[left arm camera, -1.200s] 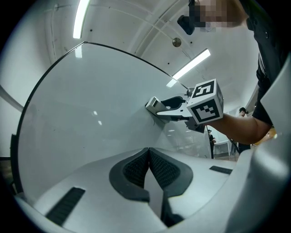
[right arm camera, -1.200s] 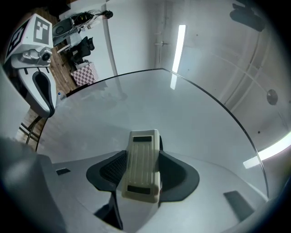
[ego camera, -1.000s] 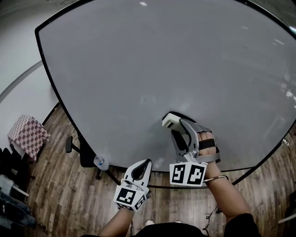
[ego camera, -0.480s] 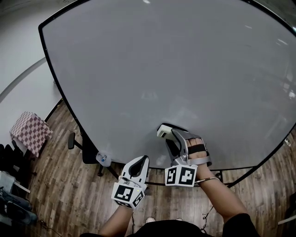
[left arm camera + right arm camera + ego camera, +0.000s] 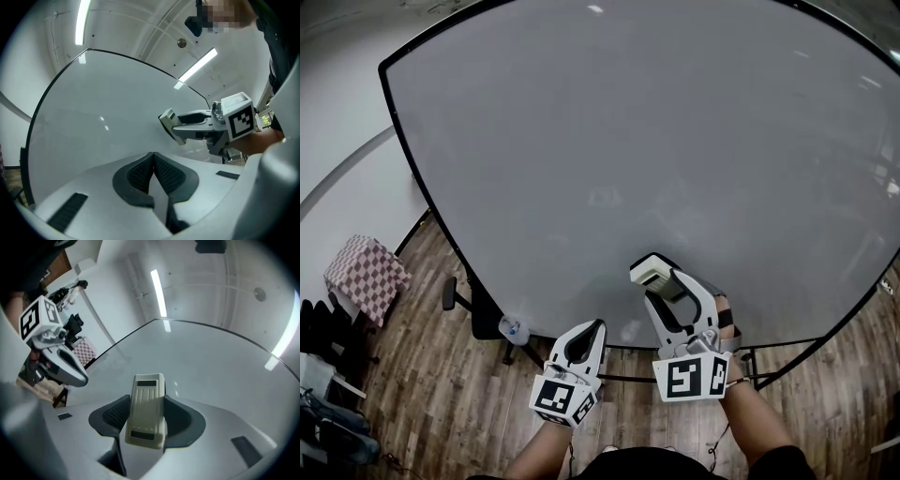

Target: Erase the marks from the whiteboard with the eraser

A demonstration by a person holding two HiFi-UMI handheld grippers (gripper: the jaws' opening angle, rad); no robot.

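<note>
Cream plastic, the rectangular block eraser (image 5: 652, 270) sits clamped between the jaws of the right gripper (image 5: 660, 281), which press against its long sides. It is held at the lower part of the large grey-white whiteboard with a thin black frame (image 5: 628, 141); whether it touches the surface is unclear. The left gripper (image 5: 595, 330) hangs lower, near the board's bottom edge, its jaws pressed together on nothing.

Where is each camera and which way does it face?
Head view: on the head, looking down at the whiteboard; both forearms show.
Left gripper view: on the left gripper, facing the whiteboard along its shut jaws.
Right gripper view: on the right gripper, facing the whiteboard past the clamped eraser.
Shared: each gripper view shows the other gripper.
</note>
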